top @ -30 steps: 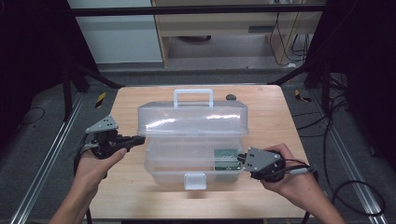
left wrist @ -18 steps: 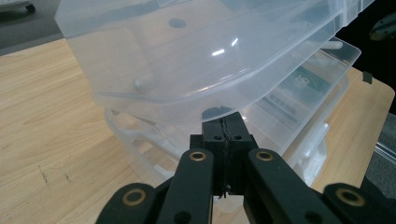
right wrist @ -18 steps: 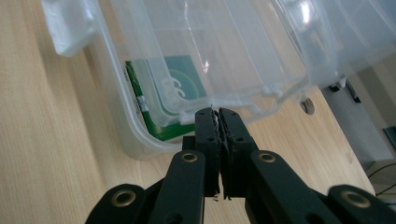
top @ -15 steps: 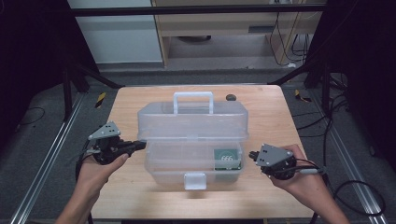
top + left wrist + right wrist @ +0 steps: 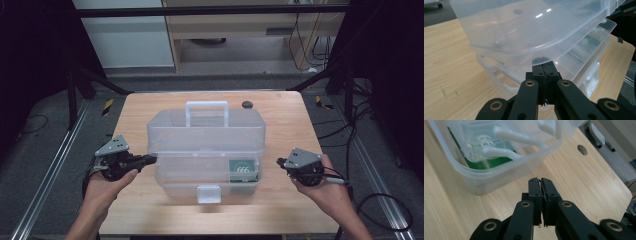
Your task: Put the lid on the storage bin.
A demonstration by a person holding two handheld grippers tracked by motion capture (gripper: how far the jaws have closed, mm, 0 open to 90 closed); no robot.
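Clear storage box (image 5: pixel 205 150) (lid raised) mid-table.

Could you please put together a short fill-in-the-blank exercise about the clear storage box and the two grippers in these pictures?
1. The lid of the clear plastic box is ____.
2. Inside the box's near right corner lies a ____ packet.
3. The jaws of the left gripper and the right gripper are both ____.
4. The box stands on a ____ table.

Missing words: open; green; shut; wooden

clear plastic toolbox (image 5: pixel 206 150): 1 | green packet (image 5: pixel 243 170) inside: 1 | grippers: 2 — left gripper (image 5: pixel 148 160), right gripper (image 5: pixel 280 162)
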